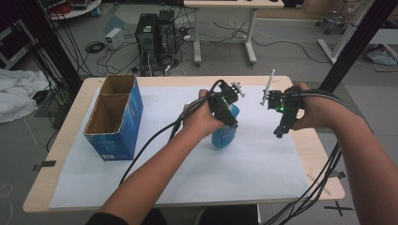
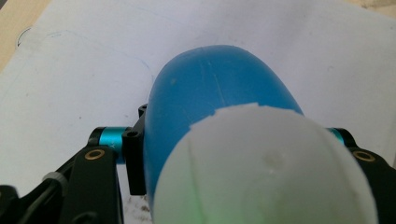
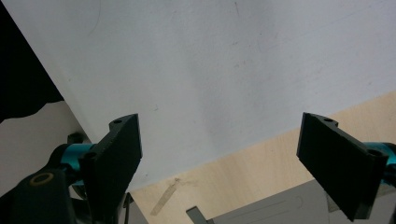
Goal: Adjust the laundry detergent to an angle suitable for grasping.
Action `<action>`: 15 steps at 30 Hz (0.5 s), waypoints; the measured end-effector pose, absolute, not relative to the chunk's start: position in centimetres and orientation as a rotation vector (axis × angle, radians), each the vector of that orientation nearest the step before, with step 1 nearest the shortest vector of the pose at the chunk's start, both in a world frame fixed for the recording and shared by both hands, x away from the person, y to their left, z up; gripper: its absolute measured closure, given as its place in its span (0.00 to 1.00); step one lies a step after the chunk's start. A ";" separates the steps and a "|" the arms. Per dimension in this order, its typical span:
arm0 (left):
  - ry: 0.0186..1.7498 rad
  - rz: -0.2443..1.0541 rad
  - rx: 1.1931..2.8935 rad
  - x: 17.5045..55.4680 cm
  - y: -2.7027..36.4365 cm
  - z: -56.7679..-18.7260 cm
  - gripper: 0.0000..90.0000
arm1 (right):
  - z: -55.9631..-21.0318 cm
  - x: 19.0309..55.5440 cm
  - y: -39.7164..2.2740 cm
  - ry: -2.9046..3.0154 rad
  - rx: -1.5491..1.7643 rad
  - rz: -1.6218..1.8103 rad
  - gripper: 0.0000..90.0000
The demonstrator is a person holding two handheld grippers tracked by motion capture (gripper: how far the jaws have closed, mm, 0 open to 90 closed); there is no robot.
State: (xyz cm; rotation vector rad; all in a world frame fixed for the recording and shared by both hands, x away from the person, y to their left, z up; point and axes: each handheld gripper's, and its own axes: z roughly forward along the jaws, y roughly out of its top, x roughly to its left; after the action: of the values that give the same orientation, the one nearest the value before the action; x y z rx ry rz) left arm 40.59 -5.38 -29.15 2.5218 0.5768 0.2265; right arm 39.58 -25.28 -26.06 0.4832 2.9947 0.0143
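L hand-held gripper [image 1: 228, 123] is clamped on the blue bottle [image 2: 210, 98] w/ white cap [image 2: 266, 168], mid-worktop over the white sheet [image 1: 263, 164]; can't tell if it's off the surface yet. R hand-held gripper [image 3: 219, 158] has jaws apart, nothing in them, near the right edge. Grasp looks done; probably left: move to blue cardboard box [image 1: 115, 117] far left, drop in. Box looks empty so far.
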 end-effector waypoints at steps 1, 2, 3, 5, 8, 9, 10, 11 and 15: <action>0.561 0.230 2.523 40.5 -5.2 -28.9 0.42 | -26.1 39.6 -25.3 2.995 0.482 0.014 0.15; 0.561 0.230 2.523 40.5 -5.2 -28.9 0.42 | -26.1 39.6 -25.3 2.995 0.482 0.014 0.15; 0.541 0.236 2.531 40.4 -4.8 -28.5 0.42 | -26.1 39.6 -25.2 2.995 0.479 0.013 0.15; 0.508 0.251 2.539 40.2 -4.4 -28.1 0.42 | -26.1 39.6 -25.1 2.998 0.466 0.020 0.15; 0.464 0.259 2.567 40.0 -3.7 -27.5 0.42 | -26.0 39.5 -24.8 2.997 0.472 0.015 0.15; 0.449 0.256 2.570 39.9 -3.5 -27.3 0.42 | -25.9 39.5 -24.7 2.999 0.470 0.015 0.15; 0.425 0.251 2.575 39.9 -3.2 -27.2 0.42 | -25.9 39.5 -24.6 2.997 0.476 0.014 0.15; 0.411 0.245 2.582 39.8 -3.0 -27.1 0.42 | -25.9 39.5 -24.6 2.997 0.469 0.013 0.15; 0.340 0.220 2.606 39.6 -2.2 -26.8 0.42 | -25.9 39.4 -24.3 2.999 0.458 0.015 0.15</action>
State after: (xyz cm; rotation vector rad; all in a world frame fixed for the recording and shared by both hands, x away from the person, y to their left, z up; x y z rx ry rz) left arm 39.58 -2.16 -26.76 2.6061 0.3396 0.2195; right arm 39.42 -24.26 -25.94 0.4583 2.9988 0.0152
